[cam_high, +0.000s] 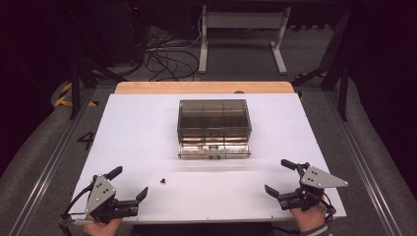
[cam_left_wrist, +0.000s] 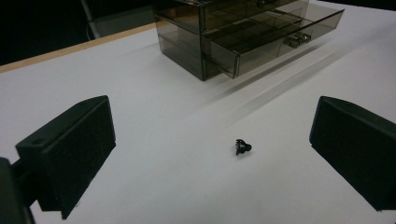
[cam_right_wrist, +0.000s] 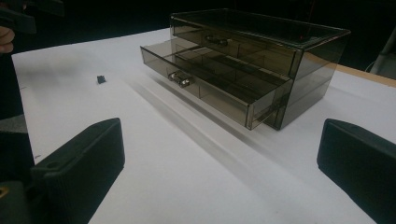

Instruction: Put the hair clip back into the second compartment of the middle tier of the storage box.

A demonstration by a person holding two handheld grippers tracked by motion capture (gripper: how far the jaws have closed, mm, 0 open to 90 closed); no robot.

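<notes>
A smoky transparent drawer box stands at the middle of the white table, its lower drawer pulled out toward me. A small black part lies on the table in front of the box, left of centre. My left gripper rests open at the near left corner, with the black part on the table ahead between its spread jaws. Near the right front corner my right gripper is open and holds nothing; it faces the box and its open drawer.
A wooden strip edges the far side of the table. Beyond it stand a white metal frame and loose cables on the floor. Metal rails run along both sides of the table.
</notes>
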